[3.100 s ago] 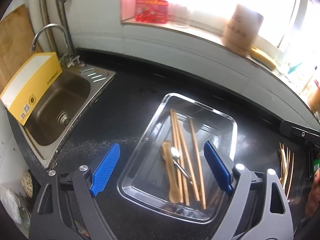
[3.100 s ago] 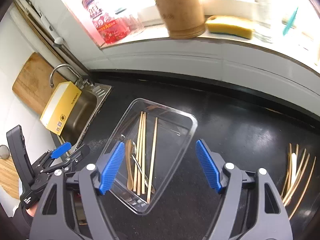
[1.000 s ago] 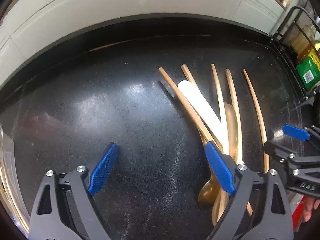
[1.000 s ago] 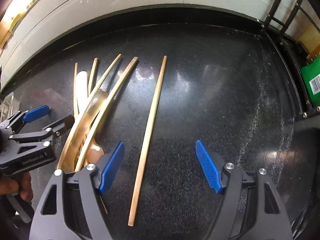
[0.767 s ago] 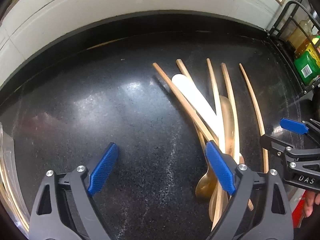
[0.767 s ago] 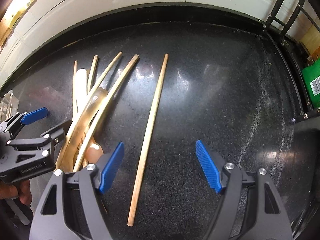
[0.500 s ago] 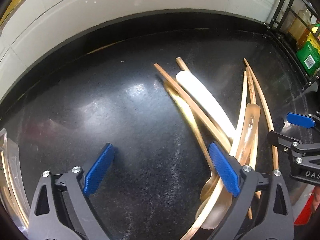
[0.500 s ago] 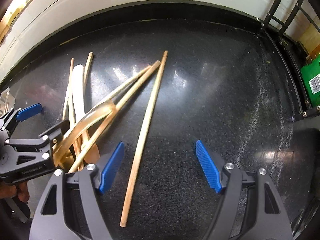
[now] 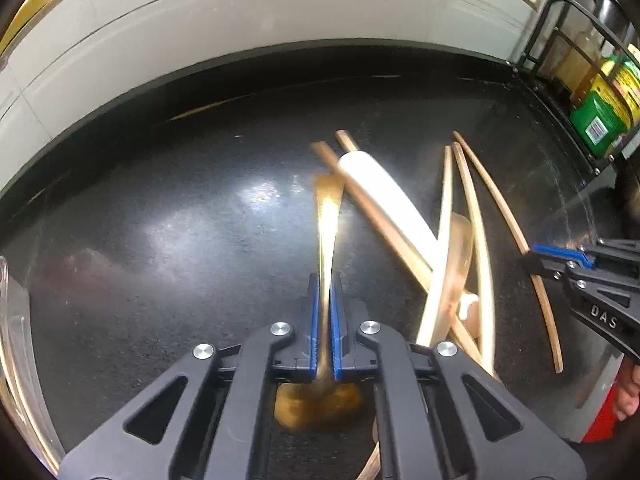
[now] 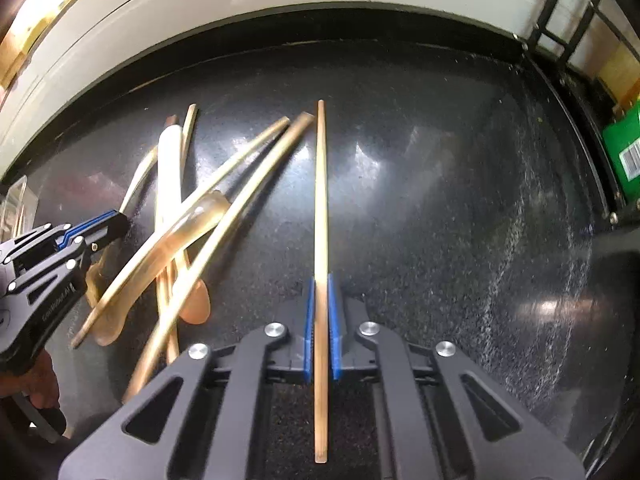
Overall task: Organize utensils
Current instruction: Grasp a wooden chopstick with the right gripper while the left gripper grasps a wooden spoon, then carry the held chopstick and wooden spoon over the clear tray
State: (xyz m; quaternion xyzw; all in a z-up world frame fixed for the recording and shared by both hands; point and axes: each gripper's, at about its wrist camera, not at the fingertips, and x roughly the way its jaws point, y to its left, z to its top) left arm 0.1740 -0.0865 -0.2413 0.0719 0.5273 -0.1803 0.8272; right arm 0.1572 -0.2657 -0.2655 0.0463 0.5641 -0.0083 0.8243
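On the black counter (image 9: 160, 240) lies a loose pile of wooden chopsticks (image 10: 240, 176), a white spoon (image 9: 384, 196) and a translucent amber spoon (image 10: 188, 224). My left gripper (image 9: 325, 280) is shut on the handle of a golden-brown spoon (image 9: 328, 216). That spoon's bowl shows blurred under the jaws. My right gripper (image 10: 320, 280) is shut on a single wooden chopstick (image 10: 321, 184), which points away from me, to the right of the pile. The left gripper (image 10: 100, 224) also shows at the left edge of the right wrist view, at the pile's left side.
The rim of a clear tray (image 9: 8, 320) shows at the far left. A black wire rack with a green bottle (image 9: 600, 120) stands at the right end of the counter. A white tiled wall (image 9: 240, 20) runs along the back.
Both grippers' jaws have closed, the left on the golden-brown spoon's handle, the right on the lone chopstick. The chopsticks and spoons in the pile have shifted and fanned apart.
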